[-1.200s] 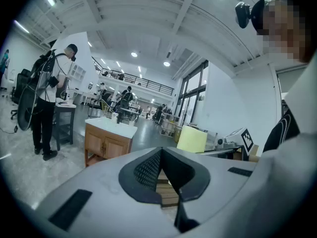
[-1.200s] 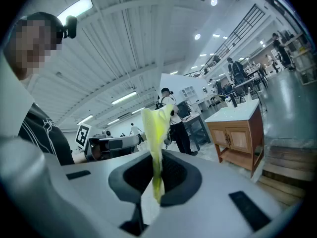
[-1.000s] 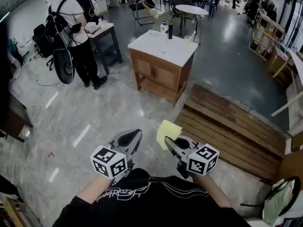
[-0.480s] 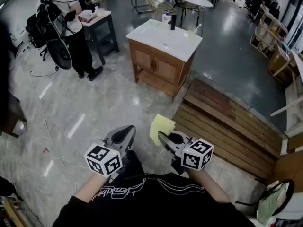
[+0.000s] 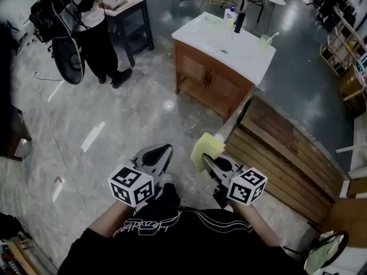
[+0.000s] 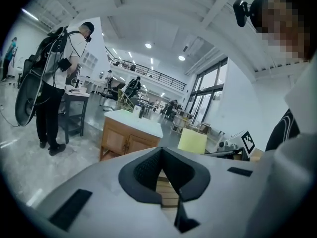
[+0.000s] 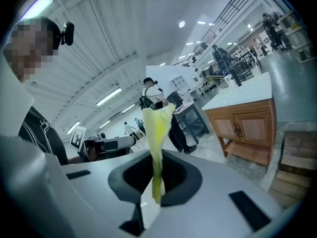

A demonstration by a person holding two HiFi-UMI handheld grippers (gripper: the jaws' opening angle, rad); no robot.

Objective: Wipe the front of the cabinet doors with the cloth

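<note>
The cabinet doors [image 5: 207,82], a wooden pair under a white top [image 5: 221,39], stand well ahead of the person across the open floor, a little to the right of both grippers; their front runs on a slant in the head view, far end left, near end right. The yellow cloth [image 5: 206,148] is well apart from them, standing upright out of the right gripper [image 5: 207,164], whose jaws are clamped on its lower edge. The left gripper [image 5: 156,158] hangs just beside it, jaws together on nothing. I judge the right arm must carry the cloth forward. The right gripper view shows the door faces and their handles squarely and the cloth edge-on; the head view foreshortens the doors from above.
</note>
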